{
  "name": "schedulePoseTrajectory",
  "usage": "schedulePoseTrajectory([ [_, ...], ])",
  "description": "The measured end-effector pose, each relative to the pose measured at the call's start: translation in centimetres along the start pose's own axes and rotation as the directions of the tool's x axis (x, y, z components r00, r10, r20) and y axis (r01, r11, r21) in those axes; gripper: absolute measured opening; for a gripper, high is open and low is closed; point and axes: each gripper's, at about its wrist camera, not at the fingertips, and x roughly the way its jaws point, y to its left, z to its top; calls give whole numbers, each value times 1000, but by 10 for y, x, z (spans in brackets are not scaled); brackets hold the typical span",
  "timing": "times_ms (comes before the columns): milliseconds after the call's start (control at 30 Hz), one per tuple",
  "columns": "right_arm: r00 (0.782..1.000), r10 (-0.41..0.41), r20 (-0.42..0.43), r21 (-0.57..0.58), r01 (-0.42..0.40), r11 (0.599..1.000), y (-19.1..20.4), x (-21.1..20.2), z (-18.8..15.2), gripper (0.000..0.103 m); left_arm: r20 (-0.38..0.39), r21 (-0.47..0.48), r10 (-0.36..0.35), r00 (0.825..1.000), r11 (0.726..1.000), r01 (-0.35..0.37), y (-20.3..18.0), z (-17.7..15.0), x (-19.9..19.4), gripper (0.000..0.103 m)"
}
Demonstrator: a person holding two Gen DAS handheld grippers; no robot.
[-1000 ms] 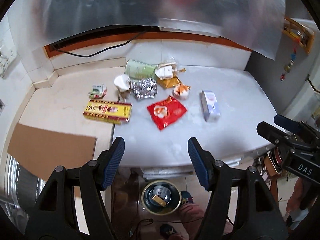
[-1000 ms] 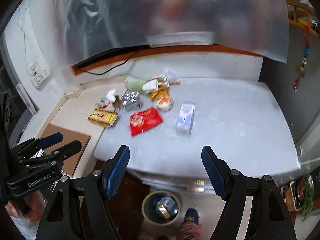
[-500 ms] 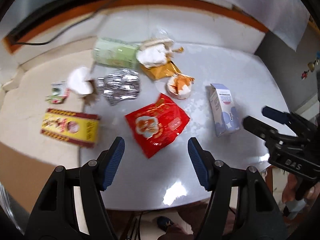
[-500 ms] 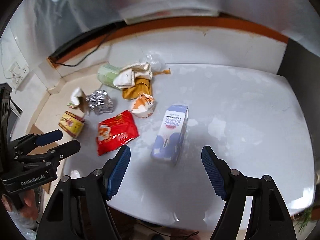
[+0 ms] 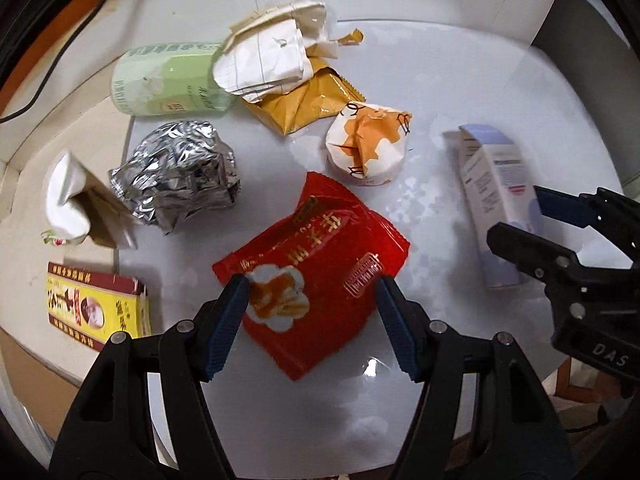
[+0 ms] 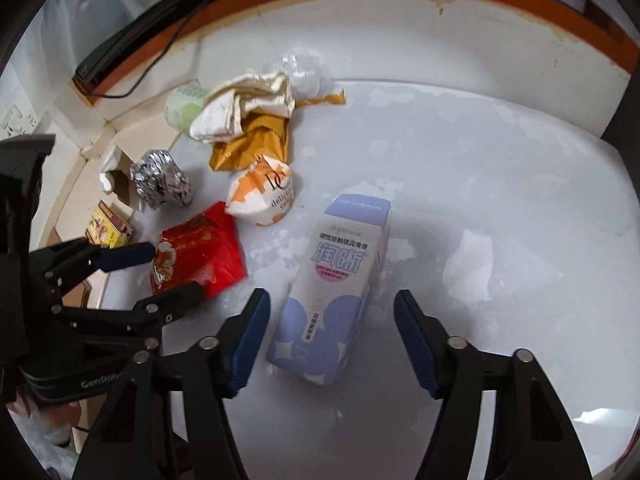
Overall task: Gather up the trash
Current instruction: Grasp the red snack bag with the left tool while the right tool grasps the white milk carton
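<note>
Between your left tongs [image 5: 310, 316], spread wide with nothing held, lies the red packet [image 5: 316, 276], flat on the white surface [image 5: 440, 80]: light, slick, crinkly, so pinch an edge or bunch it. Your right tongs [image 6: 328, 336] have just been closing around the lying blue carton [image 6: 340, 280], pads not yet touching; grip its stiff long sides. Beyond sit foil [image 5: 176, 176], cup [image 5: 368, 152] and wrappers [image 5: 280, 68].

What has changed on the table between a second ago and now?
Both grippers have come down close over the trash. The left gripper now hangs open over the red snack bag; the right gripper straddles the blue-and-white carton, its jaws just closing, pads not yet touching. Nothing is held. The trash itself lies where it was.
</note>
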Motion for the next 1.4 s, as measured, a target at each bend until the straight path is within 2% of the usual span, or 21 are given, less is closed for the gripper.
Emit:
schedulePoseTrajectory([
  [167,999,37,-7,-12,-38,999,-4,1,1,47,-23,23,16,1000,1000,-15,0,9,8,63],
  [267,998,56,-9,-11,-57,998,-8,1,1,47,-39,28,8,999,1000,-7,1,14,11,64],
  [333,997,70,-8,-7,-70,997,-11,-1,0,46,-51,25,2,999,1000,-1,2,16,13,69],
  [600,996,89,-8,-2,-89,996,-16,-4,-3,44,-91,32,-5,996,999,8,11,29,25,74],
  [733,995,98,-9,3,-98,995,-18,-4,-3,44,-116,24,-31,993,999,34,16,35,30,76],
  [867,994,107,-8,2,-107,994,-19,-4,-4,44,-123,68,-34,992,997,43,15,35,32,79],
  [933,994,110,-8,2,-110,994,-19,-5,-4,44,-115,86,-25,993,996,35,9,34,31,75],
  [967,994,112,-8,3,-112,994,-20,-5,-4,43,-118,83,-26,993,996,36,8,35,30,70],
  [1000,994,113,-9,5,-113,994,-20,-5,-5,43,-117,78,-22,993,996,31,9,36,28,56],
  [1100,993,119,-11,7,-118,993,-20,-6,-6,43,-123,53,-27,992,998,34,12,38,24,36],
  [1200,992,124,-10,9,-124,992,-20,-7,-8,42,-116,38,-25,993,999,30,18,37,20,26],
  [1300,992,123,4,2,-123,992,-19,-11,-11,40,-99,10,-25,995,1000,27,20,34,14,20],
  [1333,993,120,12,0,-120,993,-18,-14,-13,40,-123,1,-14,992,1000,14,20,31,10,19],
  [1400,992,125,34,-4,-125,992,-17,-22,-15,37,-100,-30,-26,995,999,23,20,24,-2,16],
])
